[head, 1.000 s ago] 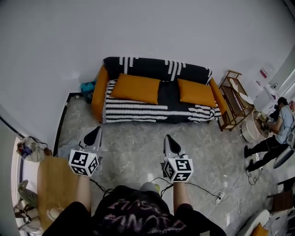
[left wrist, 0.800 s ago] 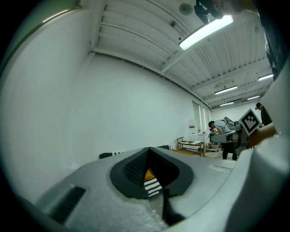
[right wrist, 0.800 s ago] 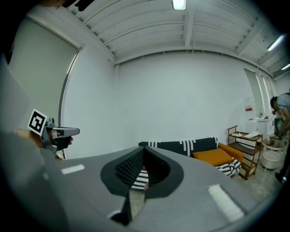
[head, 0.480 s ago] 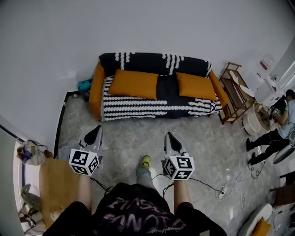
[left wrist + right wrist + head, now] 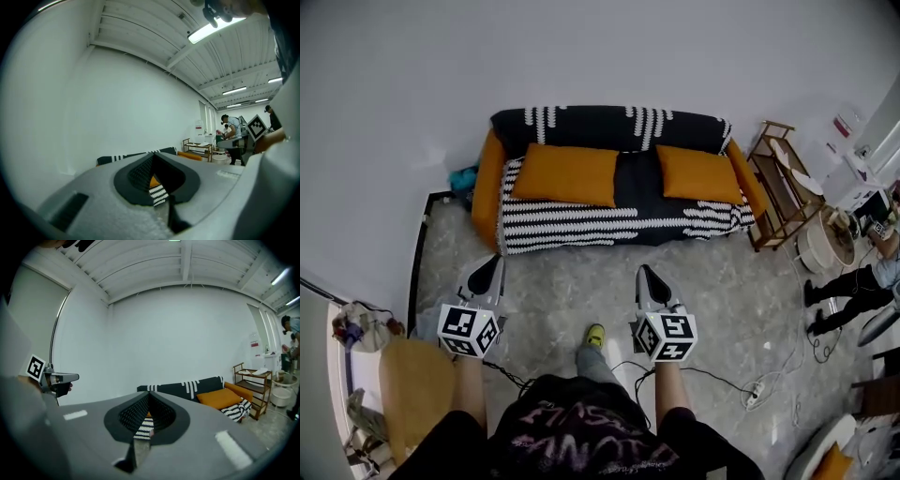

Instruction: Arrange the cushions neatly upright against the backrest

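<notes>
Two orange cushions lie flat on the seat of an orange sofa (image 5: 487, 178) draped in a black-and-white throw: the left cushion (image 5: 566, 174) and the right cushion (image 5: 698, 175). The right cushion (image 5: 220, 398) also shows in the right gripper view. The backrest (image 5: 609, 127) runs along the white wall. My left gripper (image 5: 491, 269) and right gripper (image 5: 645, 275) are both shut and empty, held over the marble floor well short of the sofa. The sofa (image 5: 136, 155) peeks over the left gripper's jaws.
A wooden shelf rack (image 5: 783, 187) stands right of the sofa. Cables and a power strip (image 5: 754, 395) trail on the floor at right. A person (image 5: 862, 281) works at far right. A round wooden table (image 5: 412, 394) is at my left, a teal object (image 5: 463, 178) by the sofa's left arm.
The sofa has grown slightly larger and shifted up and left in the head view as I stepped toward it. Both grippers stayed shut and moved forward together.
</notes>
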`<state>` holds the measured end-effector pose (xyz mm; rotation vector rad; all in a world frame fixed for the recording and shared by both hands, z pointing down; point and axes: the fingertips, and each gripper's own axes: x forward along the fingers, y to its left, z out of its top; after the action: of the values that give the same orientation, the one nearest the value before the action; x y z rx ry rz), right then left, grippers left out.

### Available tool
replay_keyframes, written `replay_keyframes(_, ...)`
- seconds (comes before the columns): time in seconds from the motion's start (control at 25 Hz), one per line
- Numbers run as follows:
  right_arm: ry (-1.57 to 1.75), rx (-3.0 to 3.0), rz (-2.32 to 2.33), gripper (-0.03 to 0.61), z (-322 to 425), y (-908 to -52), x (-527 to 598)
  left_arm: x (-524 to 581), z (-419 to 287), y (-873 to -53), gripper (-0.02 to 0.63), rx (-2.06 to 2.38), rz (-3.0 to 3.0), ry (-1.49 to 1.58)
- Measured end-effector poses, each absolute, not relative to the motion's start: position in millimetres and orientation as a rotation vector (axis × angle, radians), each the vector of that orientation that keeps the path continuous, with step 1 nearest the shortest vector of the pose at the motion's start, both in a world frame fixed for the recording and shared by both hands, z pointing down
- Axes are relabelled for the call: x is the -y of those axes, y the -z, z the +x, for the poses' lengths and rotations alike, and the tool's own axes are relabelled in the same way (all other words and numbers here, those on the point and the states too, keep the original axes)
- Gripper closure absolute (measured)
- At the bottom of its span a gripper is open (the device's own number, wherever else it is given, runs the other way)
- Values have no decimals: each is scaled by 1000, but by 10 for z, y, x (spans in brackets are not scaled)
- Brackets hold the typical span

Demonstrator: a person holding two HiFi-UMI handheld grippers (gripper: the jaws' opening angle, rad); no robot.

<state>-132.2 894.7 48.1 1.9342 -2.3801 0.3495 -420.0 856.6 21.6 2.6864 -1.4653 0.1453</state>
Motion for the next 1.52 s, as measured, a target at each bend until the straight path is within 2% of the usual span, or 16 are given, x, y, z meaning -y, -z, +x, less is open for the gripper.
replay_keyframes(0.6, -409, 2386, 1893, 568, -908, -844, -7667, -7359, -3775, -491, 612, 1475, 2645, -253)
replay_keyframes(1.04, -413, 2420, 1818, 568, -390, -811, -6633, -6544, -3242, -496, 612, 1512, 2589, -315)
replay_keyframes(1.52, -419, 2456, 1790, 568, -305, -823, -6080, -6042, -3155, -407, 612, 1558, 2583, -331)
